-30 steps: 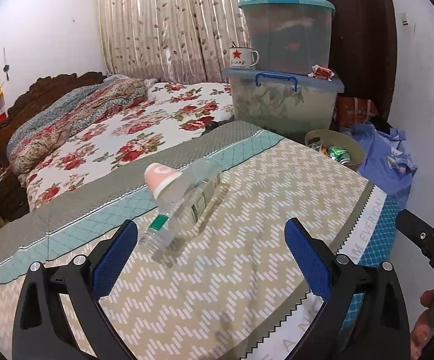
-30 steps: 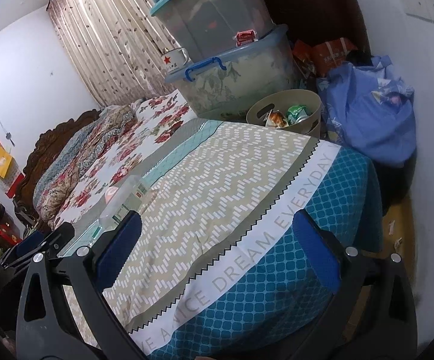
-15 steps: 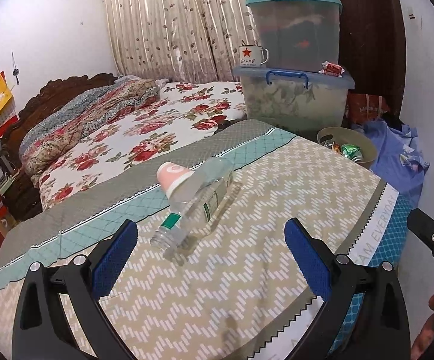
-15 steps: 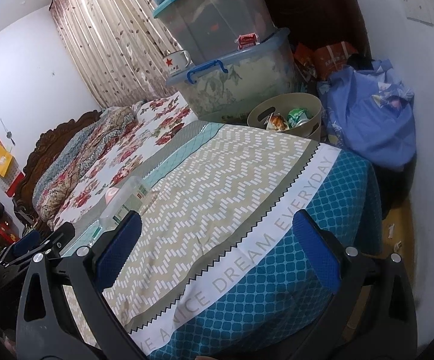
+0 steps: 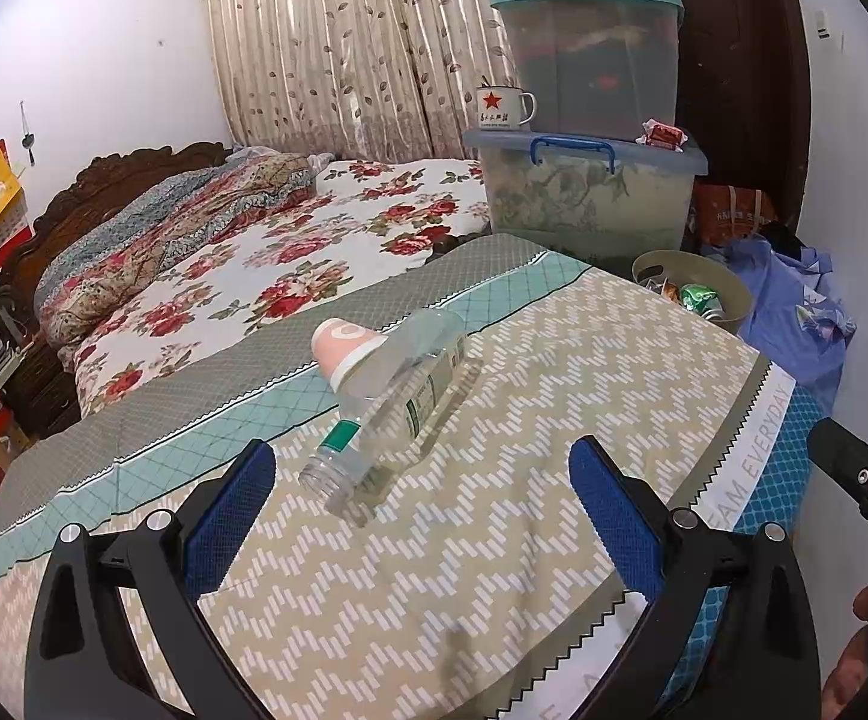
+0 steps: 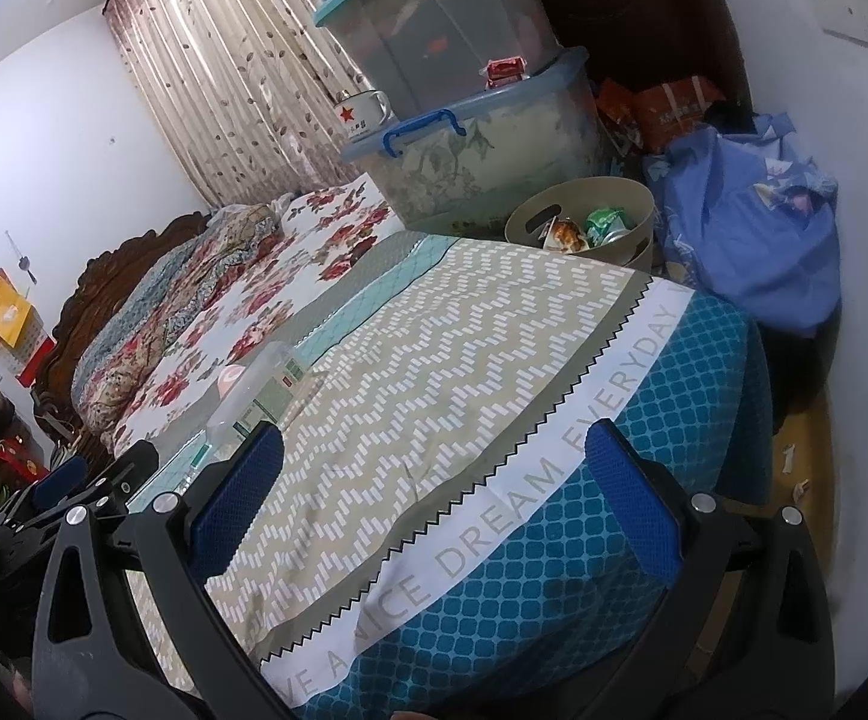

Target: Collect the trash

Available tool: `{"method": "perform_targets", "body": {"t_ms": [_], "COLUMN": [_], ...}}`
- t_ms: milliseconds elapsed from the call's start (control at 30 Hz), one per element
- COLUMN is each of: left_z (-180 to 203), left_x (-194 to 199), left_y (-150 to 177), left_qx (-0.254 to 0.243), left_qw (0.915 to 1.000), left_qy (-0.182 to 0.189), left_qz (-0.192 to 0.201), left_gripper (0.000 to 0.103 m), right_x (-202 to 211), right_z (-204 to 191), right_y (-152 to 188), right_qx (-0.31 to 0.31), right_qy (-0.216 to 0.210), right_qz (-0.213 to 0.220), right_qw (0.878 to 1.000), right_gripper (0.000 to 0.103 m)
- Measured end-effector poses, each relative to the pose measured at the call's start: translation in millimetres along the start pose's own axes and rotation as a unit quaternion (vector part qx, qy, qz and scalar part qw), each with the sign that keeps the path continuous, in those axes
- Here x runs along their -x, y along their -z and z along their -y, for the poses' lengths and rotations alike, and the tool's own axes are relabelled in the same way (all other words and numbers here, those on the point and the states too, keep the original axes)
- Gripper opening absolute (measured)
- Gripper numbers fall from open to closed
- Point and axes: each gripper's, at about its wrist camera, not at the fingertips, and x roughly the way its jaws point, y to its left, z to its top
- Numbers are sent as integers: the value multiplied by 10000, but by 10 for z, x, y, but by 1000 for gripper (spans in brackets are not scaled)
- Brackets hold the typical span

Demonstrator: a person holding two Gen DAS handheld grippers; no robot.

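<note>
Left wrist view: left gripper (image 5: 422, 480) held low over the patterned bedspread (image 5: 494, 540), jaws spread wide, nothing between them. Clear plastic bottle (image 5: 395, 402) lies on its side just ahead of the fingertips, uncapped neck toward the camera, green band near the neck. Pink paper cup (image 5: 344, 348) lies tipped, touching the bottle's far end. Beige bin (image 5: 734, 294) sits beyond the bed's far right corner, wrappers inside. Stacked storage boxes (image 5: 584, 192) behind it; an enamel mug (image 5: 503, 108) stands on the lower box's lid. Part of a hand shows at the bottom right edge.

Right wrist view: right gripper (image 6: 434, 486) over the bed's near edge, jaws wide apart and empty. Bottle (image 6: 260, 384) far left, partly hidden by the left finger. Bin (image 6: 530, 222) at the far corner, holding a green wrapper (image 6: 605, 222). Blue cloth bundle (image 6: 746, 222) just beside it.
</note>
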Motion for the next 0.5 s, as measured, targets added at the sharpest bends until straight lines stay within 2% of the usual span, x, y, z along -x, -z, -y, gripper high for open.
{"method": "perform_targets", "body": {"t_ms": [500], "left_z": [-37], "left_x": [-41], "left_y": [37], "left_qx": [-31], "left_qw": [10000], "left_qy": [-4], "left_qz": [-57], "left_gripper": [94], "right_x": [-69], "right_z": [-28], "right_y": [26], "right_qx": [17], "right_qy": [-29], "right_qz": [-103], "right_qw": [9999], "right_gripper": [99]}}
